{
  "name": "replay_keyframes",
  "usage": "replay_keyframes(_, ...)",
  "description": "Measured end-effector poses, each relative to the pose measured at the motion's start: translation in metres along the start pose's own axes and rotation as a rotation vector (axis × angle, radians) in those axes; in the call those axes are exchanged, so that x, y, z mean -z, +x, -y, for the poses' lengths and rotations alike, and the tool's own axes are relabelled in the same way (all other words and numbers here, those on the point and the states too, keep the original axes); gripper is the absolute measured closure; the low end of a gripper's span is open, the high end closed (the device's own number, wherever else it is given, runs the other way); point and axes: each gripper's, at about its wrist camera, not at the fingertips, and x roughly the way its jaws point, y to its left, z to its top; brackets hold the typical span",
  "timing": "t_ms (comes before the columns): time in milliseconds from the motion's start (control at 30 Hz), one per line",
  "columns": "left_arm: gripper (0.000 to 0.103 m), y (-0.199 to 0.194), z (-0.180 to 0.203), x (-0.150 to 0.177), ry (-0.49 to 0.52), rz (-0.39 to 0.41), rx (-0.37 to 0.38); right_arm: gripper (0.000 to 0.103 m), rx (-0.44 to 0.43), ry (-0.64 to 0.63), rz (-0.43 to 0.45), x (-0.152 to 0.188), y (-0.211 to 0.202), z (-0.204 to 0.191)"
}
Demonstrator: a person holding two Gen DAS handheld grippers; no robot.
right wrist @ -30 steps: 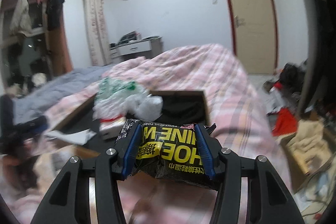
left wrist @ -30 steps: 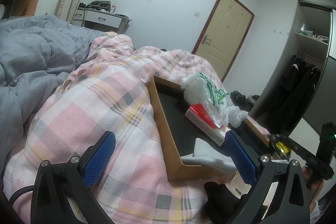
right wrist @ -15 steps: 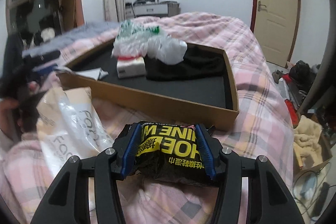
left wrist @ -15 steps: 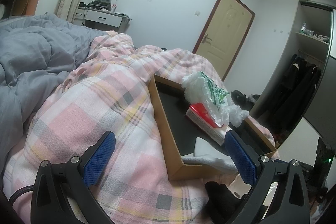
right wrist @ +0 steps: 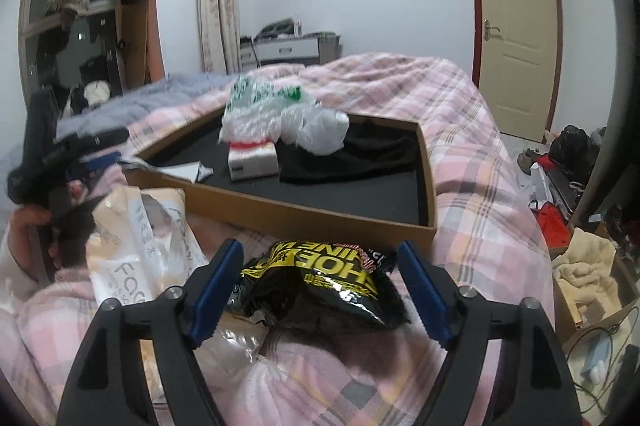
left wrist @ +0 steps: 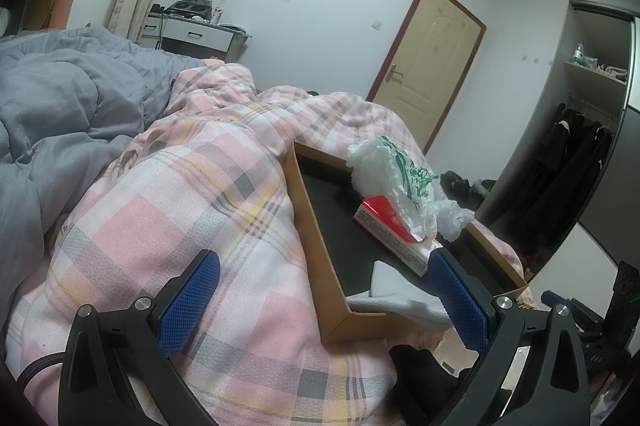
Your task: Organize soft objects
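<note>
Right tongs [right wrist: 320,286]: opening; I see both pads clear of the crinkly black-and-yellow foil pouch [right wrist: 320,286] between them.
Pouch: on bed's pink plaid quilt [right wrist: 480,186], beside shallow cardboard tray [right wrist: 304,212].
Handling: light, slippery; I'd pinch mid-body.
Left tongs [left wrist: 324,300]: apart, empty.

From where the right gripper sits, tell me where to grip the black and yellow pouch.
Grip the black and yellow pouch across its crumpled middle, from the near side: it lies flat on the pink plaid quilt between the opening fingers.

Glossy foil packet [right wrist: 320,290], matt cardboard tray [right wrist: 304,212], cloth quilt [left wrist: 192,194]
</note>
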Motion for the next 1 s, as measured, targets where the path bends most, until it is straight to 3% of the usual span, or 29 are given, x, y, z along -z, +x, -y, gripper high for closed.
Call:
replay_keyframes(400, 0.0, 0.0, 0.0, 0.0, 0.0, -0.001, -0.001, 0.02, -0.023, 0.055, 0.145, -0.011, -0.022, 0.009)
replay_keyframes(500, 0.0, 0.0, 0.0, 0.0, 0.0, -0.001, -0.002, 0.018, 0.019, 0.077, 0.228, -0.023, -0.033, 0.014)
replay_keyframes(567, 0.0, 0.0, 0.0, 0.0, 0.0, -0.002, -0.002, 0.008, 0.068, 0.098, 0.267, -0.032, -0.033, 0.015)
replay_keyframes(633, 0.0, 0.0, 0.0, 0.0, 0.0, -0.003, -0.003, 0.007, 0.13, 0.116, 0.295, -0.042, -0.028, 0.017)
replay_keyframes(767, 0.0, 0.0, 0.0, 0.0, -0.001, -0.003, -0.003, 0.007, 0.228, 0.126, 0.265, -0.041, 0.0, 0.015)
replay_keyframes(833, 0.0, 0.001, 0.0, 0.001, 0.0, -0.006, -0.004, 0.007, 0.264, 0.118, 0.19, -0.033, 0.02, 0.013)
replay_keyframes(900, 0.0, 0.002, -0.001, 0.002, 0.001, -0.011, -0.008, 0.007, 0.285, 0.115, 0.132, -0.032, 0.03, 0.015)
replay_keyframes(1000, 0.0, 0.003, -0.001, 0.002, 0.001, -0.014, -0.01, 0.007, 0.277, 0.138, 0.146, -0.031, 0.023, 0.021)
